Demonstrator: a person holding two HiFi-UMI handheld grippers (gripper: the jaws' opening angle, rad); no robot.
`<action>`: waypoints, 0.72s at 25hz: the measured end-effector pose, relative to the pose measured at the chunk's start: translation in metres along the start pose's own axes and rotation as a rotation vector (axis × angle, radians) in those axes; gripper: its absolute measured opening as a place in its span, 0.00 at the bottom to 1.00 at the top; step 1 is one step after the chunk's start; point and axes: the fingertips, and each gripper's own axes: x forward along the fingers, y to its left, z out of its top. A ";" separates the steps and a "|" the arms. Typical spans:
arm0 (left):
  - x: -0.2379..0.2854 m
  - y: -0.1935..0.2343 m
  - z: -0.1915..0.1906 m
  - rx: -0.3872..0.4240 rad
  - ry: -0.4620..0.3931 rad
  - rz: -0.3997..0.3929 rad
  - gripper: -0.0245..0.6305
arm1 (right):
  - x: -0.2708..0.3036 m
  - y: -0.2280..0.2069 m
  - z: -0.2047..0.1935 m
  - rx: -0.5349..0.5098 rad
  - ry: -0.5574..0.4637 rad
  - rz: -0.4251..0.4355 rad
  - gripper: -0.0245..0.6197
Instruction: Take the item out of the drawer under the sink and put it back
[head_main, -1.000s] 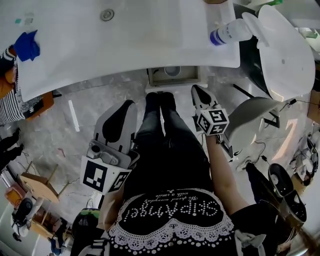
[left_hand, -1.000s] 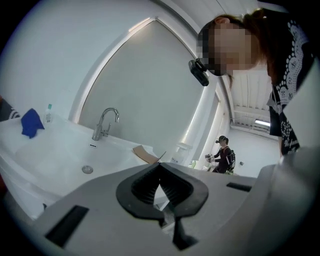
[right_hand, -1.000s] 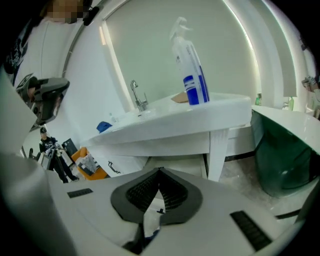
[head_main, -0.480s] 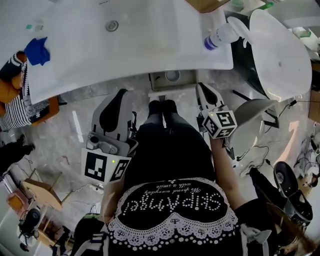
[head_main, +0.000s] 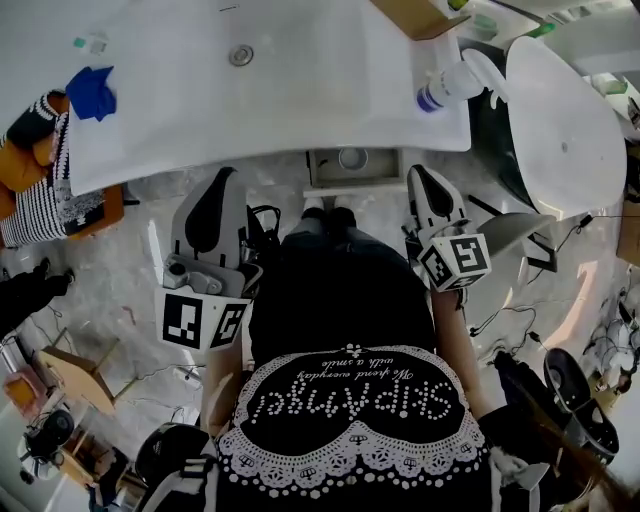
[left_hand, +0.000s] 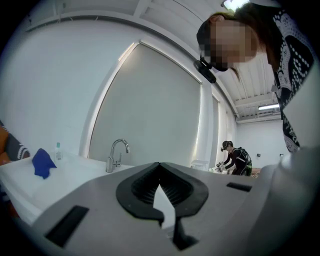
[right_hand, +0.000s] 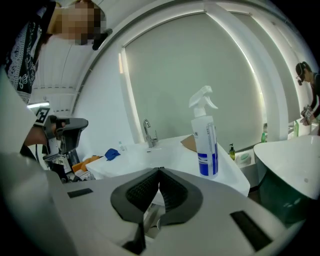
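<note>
Held left gripper (head_main: 226, 175) and right gripper (head_main: 416, 172) just in front of the sink (head_main: 300, 90), jaws of each pressed together on nothing, probably poised for the reach. Spotted drawer (head_main: 330, 181) open under the sink, something round inside, likely the item (head_main: 351, 158), untouched.

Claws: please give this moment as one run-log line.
left claw: shut, empty | right claw: shut, empty | drawer: open under sink | spray bottle: upright on sink top
</note>
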 end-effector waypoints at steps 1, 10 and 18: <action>-0.001 0.005 0.002 0.007 -0.009 0.015 0.04 | 0.000 0.002 0.003 -0.010 -0.004 0.009 0.07; -0.012 0.021 0.022 0.053 -0.091 0.111 0.04 | -0.006 0.014 0.019 -0.107 -0.013 0.093 0.07; -0.026 0.013 0.012 0.040 -0.077 0.116 0.04 | -0.024 0.023 0.032 -0.165 -0.036 0.100 0.07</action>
